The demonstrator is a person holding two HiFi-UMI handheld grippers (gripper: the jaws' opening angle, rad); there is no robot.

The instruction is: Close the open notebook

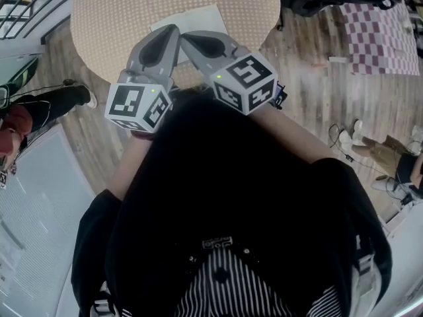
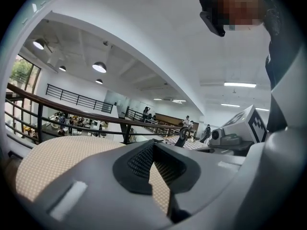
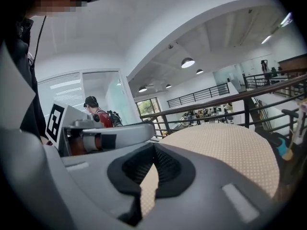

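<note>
A pale notebook (image 1: 193,17) lies flat on the round beige table (image 1: 119,12); its near part is hidden behind my grippers, and I cannot tell whether it lies open. My left gripper (image 1: 170,32) and right gripper (image 1: 190,39) hang side by side above the table's near edge, with their tips almost touching over the notebook's near corner. Both are shut with nothing between the jaws. The left gripper view shows shut jaws (image 2: 153,145) over the table top (image 2: 62,157). The right gripper view shows the same (image 3: 153,148), with the table (image 3: 225,143) beyond. The notebook appears in neither gripper view.
Wooden floor surrounds the table. A person (image 1: 39,107) stands at the left and another person's legs (image 1: 383,154) show at the right. A checkered mat (image 1: 377,32) lies at the upper right. A railing (image 2: 72,111) runs behind the table.
</note>
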